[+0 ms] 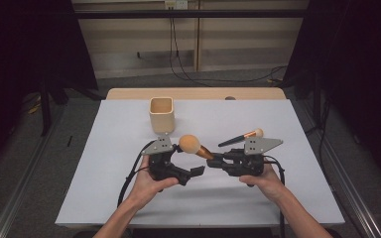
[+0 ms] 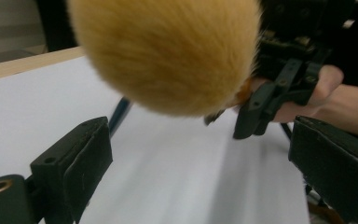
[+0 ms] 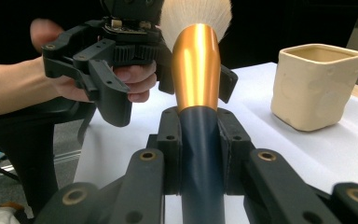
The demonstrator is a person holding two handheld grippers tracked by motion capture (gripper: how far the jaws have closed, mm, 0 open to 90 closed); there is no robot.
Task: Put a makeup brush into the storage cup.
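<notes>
A big make-up brush has a fluffy tan head [image 1: 189, 144] [image 2: 168, 51], a copper ferrule [image 3: 196, 70] and a dark blue handle [image 3: 200, 158]. My right gripper [image 1: 214, 159] [image 3: 199, 135] is shut on that handle and holds the brush above the mat, head pointing left. My left gripper [image 1: 191, 163] [image 2: 200, 158] stands open just below the brush head, jaws wide apart with nothing between them. A smaller brush [image 1: 240, 138] lies on the mat behind the right gripper. A cream square cup [image 1: 161, 114] [image 3: 314, 86] stands upright farther back.
A white mat [image 1: 129, 188] covers the wooden table [image 1: 193, 93]. The person's hands and forearms come in from the near edge. Beyond the table are a bare floor and cables along the wall.
</notes>
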